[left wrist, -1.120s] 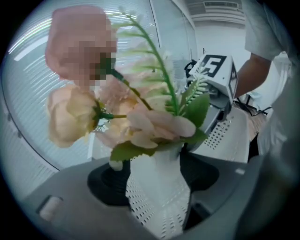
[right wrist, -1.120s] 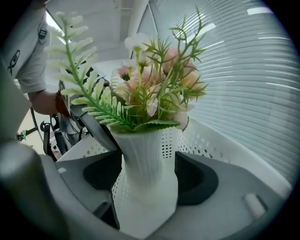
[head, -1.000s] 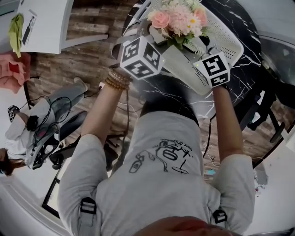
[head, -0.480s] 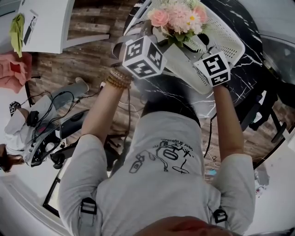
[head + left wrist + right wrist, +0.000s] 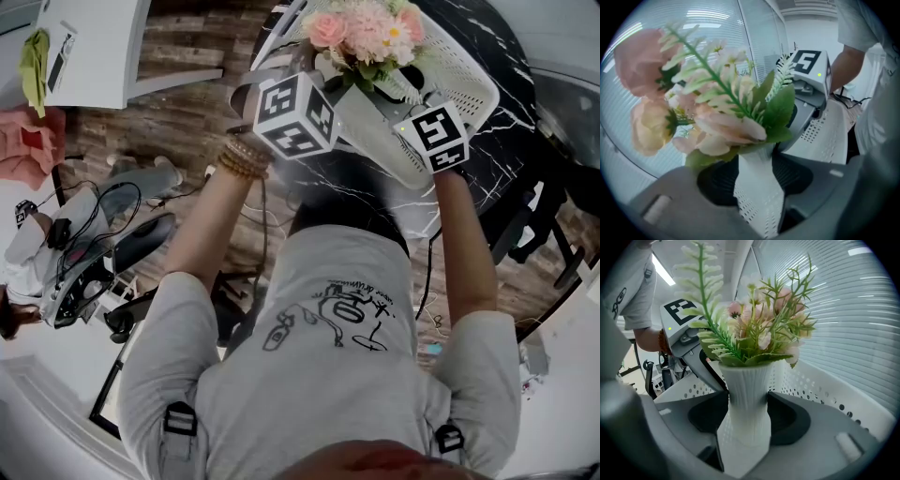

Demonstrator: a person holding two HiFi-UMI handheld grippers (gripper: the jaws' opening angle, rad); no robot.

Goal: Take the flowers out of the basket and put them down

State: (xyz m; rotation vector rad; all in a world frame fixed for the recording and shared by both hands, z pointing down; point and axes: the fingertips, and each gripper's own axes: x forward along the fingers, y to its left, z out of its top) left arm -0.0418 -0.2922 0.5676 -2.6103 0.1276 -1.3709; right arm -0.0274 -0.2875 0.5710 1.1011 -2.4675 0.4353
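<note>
Pink and cream artificial flowers (image 5: 366, 28) stand in a white ribbed vase (image 5: 745, 404) inside a white perforated basket (image 5: 459, 66) on the black marble table (image 5: 487, 141). My left gripper (image 5: 323, 86) reaches in from the left and my right gripper (image 5: 405, 94) from the right. In the left gripper view, the vase (image 5: 757, 187) sits between the dark pads of the left gripper (image 5: 754, 173), which touch its sides. The right gripper (image 5: 747, 411) clamps the vase neck the same way. Both pairs of jaws have just been closing on the vase.
The basket's wall (image 5: 825, 390) rises right behind the vase, with window blinds (image 5: 853, 310) beyond. Wooden floor (image 5: 178, 103), a white desk (image 5: 94, 47) and a tangle of cables and equipment (image 5: 84, 272) lie to the left. Dark chair legs (image 5: 534, 225) stand at the right.
The left gripper's marker cube has rolled slightly and edged right. The flowers sit a little higher in the head view. Both arms otherwise hold their place.
</note>
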